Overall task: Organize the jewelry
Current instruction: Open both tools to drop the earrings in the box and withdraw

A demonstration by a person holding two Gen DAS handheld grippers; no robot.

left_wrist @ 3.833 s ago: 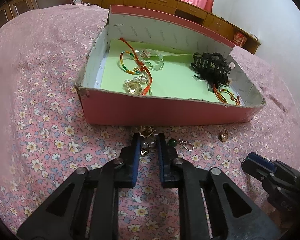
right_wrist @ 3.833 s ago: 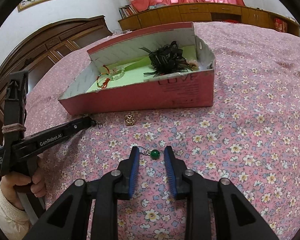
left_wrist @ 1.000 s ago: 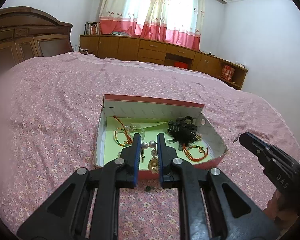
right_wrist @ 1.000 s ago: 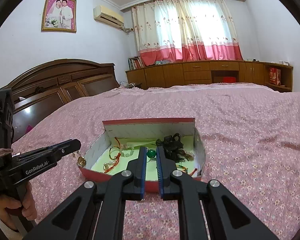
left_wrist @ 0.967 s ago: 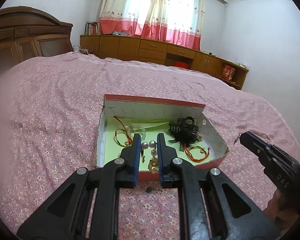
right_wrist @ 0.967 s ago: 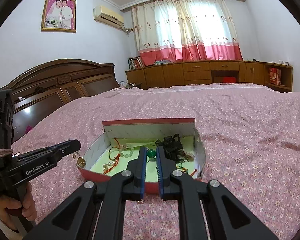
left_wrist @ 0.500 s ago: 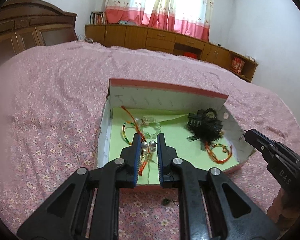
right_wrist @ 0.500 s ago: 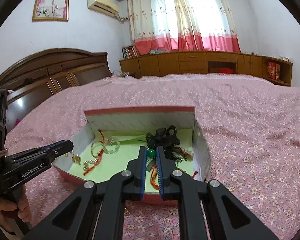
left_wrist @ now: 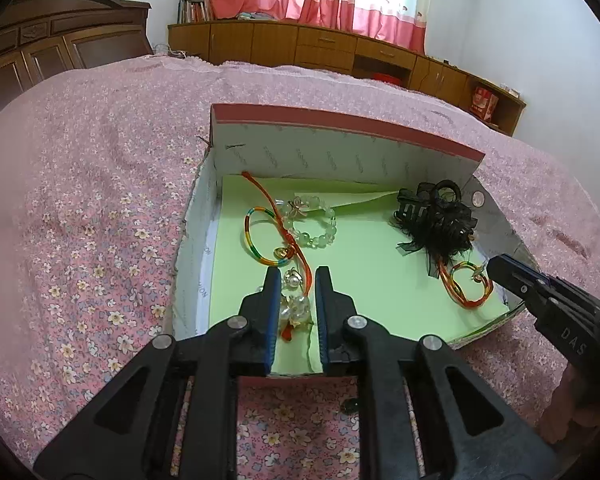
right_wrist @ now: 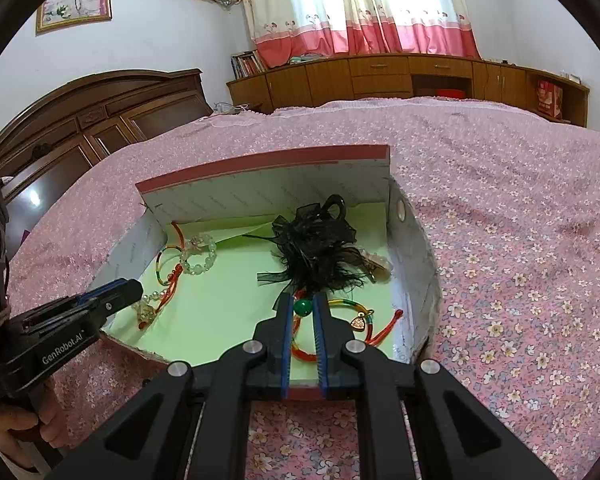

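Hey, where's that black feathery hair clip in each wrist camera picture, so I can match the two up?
Left wrist: hair clip sits right of centre, in the box's far right corner.
Right wrist: hair clip sits at centre, just beyond the right claw.
Shared landmark: the box's pink-edged back wall, directly behind the clip.

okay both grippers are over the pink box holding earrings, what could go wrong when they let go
The left gripper holds a pearl and gold earring right above the red cord bracelet; dropped here, its hook may tangle in the cord. The right gripper pinches a green bead earring beside the black feathered hair clip; it could snag the feathers or vanish beneath them.
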